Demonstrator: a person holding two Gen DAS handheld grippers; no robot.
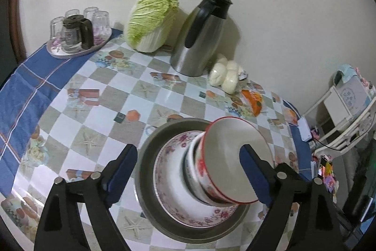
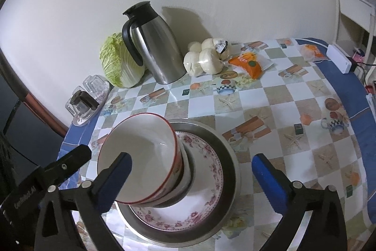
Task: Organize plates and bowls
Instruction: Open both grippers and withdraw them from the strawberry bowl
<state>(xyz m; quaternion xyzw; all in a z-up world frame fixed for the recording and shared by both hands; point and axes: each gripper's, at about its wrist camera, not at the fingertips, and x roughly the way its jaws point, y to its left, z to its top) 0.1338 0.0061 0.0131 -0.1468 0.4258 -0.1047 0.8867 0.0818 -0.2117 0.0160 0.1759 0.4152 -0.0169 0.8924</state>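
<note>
A stack of bowls stands on a pink-flowered plate [image 1: 171,194] [image 2: 204,180], which lies in a wide metal dish [image 1: 150,145] [image 2: 228,157] on the checked tablecloth. The top bowl [image 1: 232,152] [image 2: 145,149] is white inside with a red rim. My left gripper [image 1: 188,149] is open above the stack, its right finger in front of the top bowl's inside. My right gripper [image 2: 191,158] is open wide, its left finger over the same bowl. No pad presses on anything. In the right wrist view, part of the left gripper shows at the left edge.
Along the wall stand a steel jug [image 1: 199,39] [image 2: 155,46], a cabbage [image 1: 150,22] [image 2: 117,62], a tray of glasses [image 1: 77,34] and bagged white buns [image 1: 225,77] [image 2: 204,58]. An orange packet [image 2: 249,62] and a white box [image 2: 338,58] lie near the table's edge. A white rack [image 1: 345,109] stands beside the table.
</note>
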